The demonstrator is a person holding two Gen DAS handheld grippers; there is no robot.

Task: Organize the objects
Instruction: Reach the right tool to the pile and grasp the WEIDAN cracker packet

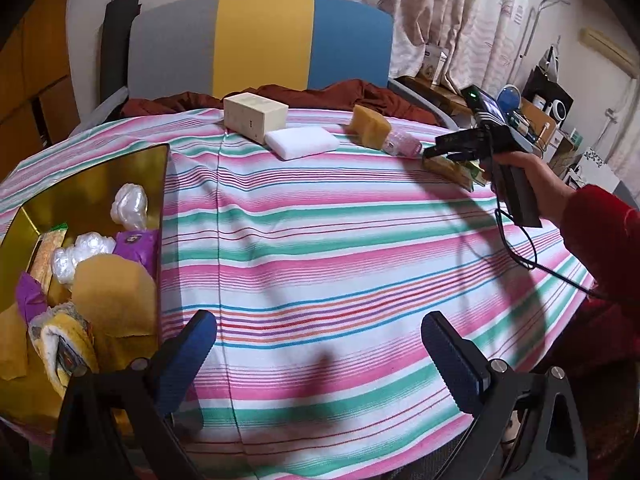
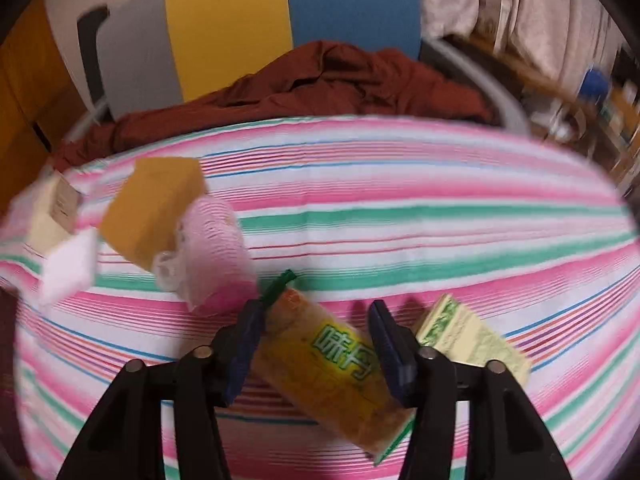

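Note:
My right gripper [image 2: 316, 332] has its blue-padded fingers [image 2: 246, 344] on either side of an orange snack packet [image 2: 324, 364] with green writing that lies on the striped cloth; the jaws stand apart, not closed on it. A pale green packet [image 2: 472, 336] lies just right of it. A yellow sponge [image 2: 156, 208], a pink mesh roll [image 2: 212, 252], a white block [image 2: 70, 268] and a beige box [image 2: 54, 208] lie at the left. My left gripper [image 1: 316, 344] is open and empty above the cloth, beside a gold tray [image 1: 92, 176] holding several items. The right gripper [image 1: 444, 148] shows far right.
The striped tablecloth [image 1: 320, 240] covers the table. A dark red cloth [image 1: 340, 94] is bunched at the far edge before a grey, yellow and blue chair back [image 1: 260, 40]. Curtains and cluttered shelves [image 1: 540, 112] stand at the right. A cable [image 1: 516, 252] hangs from the right gripper.

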